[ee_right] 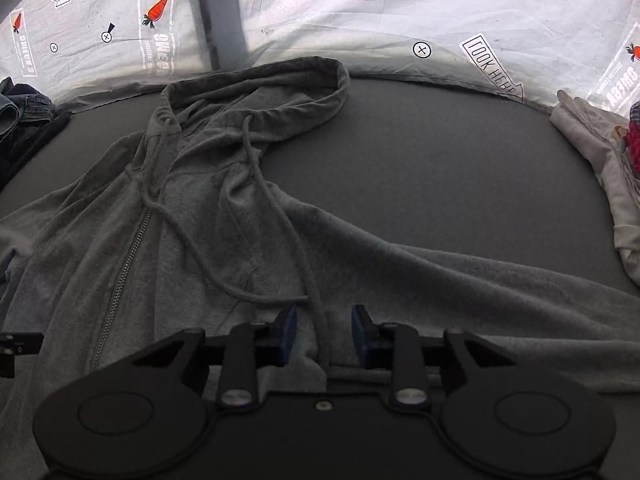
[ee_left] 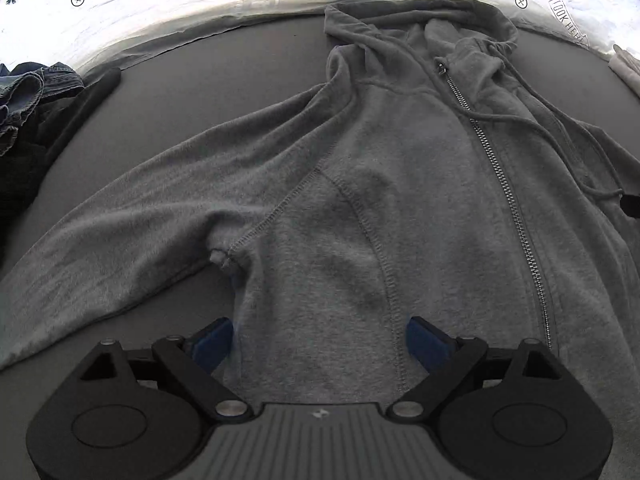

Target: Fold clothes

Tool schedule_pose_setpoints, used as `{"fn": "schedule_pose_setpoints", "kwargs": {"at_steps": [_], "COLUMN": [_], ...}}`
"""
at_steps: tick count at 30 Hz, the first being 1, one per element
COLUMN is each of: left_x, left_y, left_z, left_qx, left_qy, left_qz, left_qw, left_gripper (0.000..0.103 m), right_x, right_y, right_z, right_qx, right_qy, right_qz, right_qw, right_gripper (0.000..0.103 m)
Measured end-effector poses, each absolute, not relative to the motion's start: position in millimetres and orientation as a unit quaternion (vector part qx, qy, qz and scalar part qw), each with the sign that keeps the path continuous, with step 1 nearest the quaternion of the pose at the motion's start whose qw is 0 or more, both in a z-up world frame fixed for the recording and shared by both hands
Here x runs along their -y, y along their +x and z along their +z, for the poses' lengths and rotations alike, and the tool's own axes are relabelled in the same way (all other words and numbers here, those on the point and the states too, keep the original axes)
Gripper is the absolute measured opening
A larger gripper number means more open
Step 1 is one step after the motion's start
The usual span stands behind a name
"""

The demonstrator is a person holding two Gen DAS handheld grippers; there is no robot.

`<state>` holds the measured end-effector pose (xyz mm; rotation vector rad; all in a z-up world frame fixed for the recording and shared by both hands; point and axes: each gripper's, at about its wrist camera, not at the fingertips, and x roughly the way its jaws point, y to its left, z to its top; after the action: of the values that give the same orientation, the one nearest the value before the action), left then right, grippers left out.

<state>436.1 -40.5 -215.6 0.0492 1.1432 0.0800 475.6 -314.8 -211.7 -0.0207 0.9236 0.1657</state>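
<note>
At frame bottom, left view: the left gripper (ee_left: 319,344) is seen with its blue pads spread wide apart; nothing is clamped, and the grey hoodie (ee_left: 360,208) fills the gap between them.
At frame bottom, right view: the right gripper (ee_right: 324,336) is seen with jaws parted more narrowly; a drawstring (ee_right: 280,216) runs down through the gap, and whether it is touched cannot be told.
Hoodie: spread flat and front-up on the dark grey surface (ee_right: 440,152), zipper (ee_left: 508,208) closed, starting just beyond both sets of pads.
Sleeves: one is stretched to the lower left of the left view, the other to the right edge of the right view.
Hood (ee_right: 272,92): laid farthest away, toward the white printed sheet (ee_right: 360,8).
Edges: dark clothes (ee_left: 28,120) are piled at left, pale clothes (ee_right: 600,168) at right.
</note>
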Motion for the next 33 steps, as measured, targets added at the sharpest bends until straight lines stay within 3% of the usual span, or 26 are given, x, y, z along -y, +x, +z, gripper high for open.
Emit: {"fn": "schedule_pose_setpoints", "kwargs": {"at_steps": [1, 2, 3, 12, 17, 19, 21, 25, 28, 29, 30, 31, 33], "left_x": [38.8, 33.5, 28.2, 25.9, 26.7, 27.1, 27.4, 28.3, 29.1, 29.3, 29.5, 29.6, 30.5], "left_y": [431.6, 432.1, 433.1, 425.2, 427.5, 427.8, 427.4, 424.7, 421.2, 420.2, 419.2, 418.0, 411.8], "left_z": [-218.3, -218.5, -219.8, -223.9, -224.5, -225.0, -225.2, -225.2, -225.0, -224.9, -224.7, -224.1, -223.1], "left_qx": [-0.543, -0.549, -0.555, -0.545, -0.547, -0.546, -0.544, -0.538, -0.531, -0.53, -0.529, -0.531, -0.537], "left_qy": [0.015, 0.0, -0.015, -0.03, -0.029, -0.028, -0.028, -0.026, -0.025, -0.025, -0.025, -0.026, -0.029], "left_qz": [0.043, 0.043, 0.044, 0.049, 0.047, 0.047, 0.045, 0.043, 0.045, 0.045, 0.046, 0.048, 0.05], "left_qw": [0.838, 0.835, 0.831, 0.836, 0.836, 0.836, 0.837, 0.842, 0.846, 0.847, 0.847, 0.845, 0.842], "left_gripper": [0.096, 0.096, 0.099, 0.103, 0.103, 0.103, 0.103, 0.103, 0.103, 0.103, 0.103, 0.103, 0.103], "right_x": [316.5, 318.5, 319.5, 333.2, 335.2, 331.9, 322.0, 306.3, 310.2, 313.0, 315.6, 317.6, 323.6], "right_y": [475.0, 475.6, 477.0, 467.0, 456.7, 456.9, 459.3, 460.4, 448.5, 443.3, 439.1, 434.2, 423.5], "right_z": [-214.2, -215.6, -214.7, -151.1, -122.5, -125.4, -142.0, -182.1, -194.1, -193.7, -190.6, -186.7, -181.1], "right_qx": [-0.444, -0.442, -0.441, -0.346, -0.292, -0.294, -0.338, -0.442, -0.464, -0.461, -0.454, -0.445, -0.432], "right_qy": [-0.002, 0.01, 0.018, 0.115, 0.279, 0.324, 0.297, 0.231, 0.221, 0.219, 0.213, 0.205, 0.189], "right_qz": [0.081, 0.086, 0.088, 0.092, 0.172, 0.188, 0.175, 0.13, 0.108, 0.102, 0.096, 0.089, 0.075], "right_qw": [0.892, 0.893, 0.893, 0.927, 0.898, 0.879, 0.876, 0.857, 0.851, 0.854, 0.86, 0.867, 0.879], "right_gripper": [0.03, 0.021, 0.004, 0.004, 0.004, 0.004, 0.004, 0.011, 0.018, 0.028, 0.044, 0.049, 0.049]}}
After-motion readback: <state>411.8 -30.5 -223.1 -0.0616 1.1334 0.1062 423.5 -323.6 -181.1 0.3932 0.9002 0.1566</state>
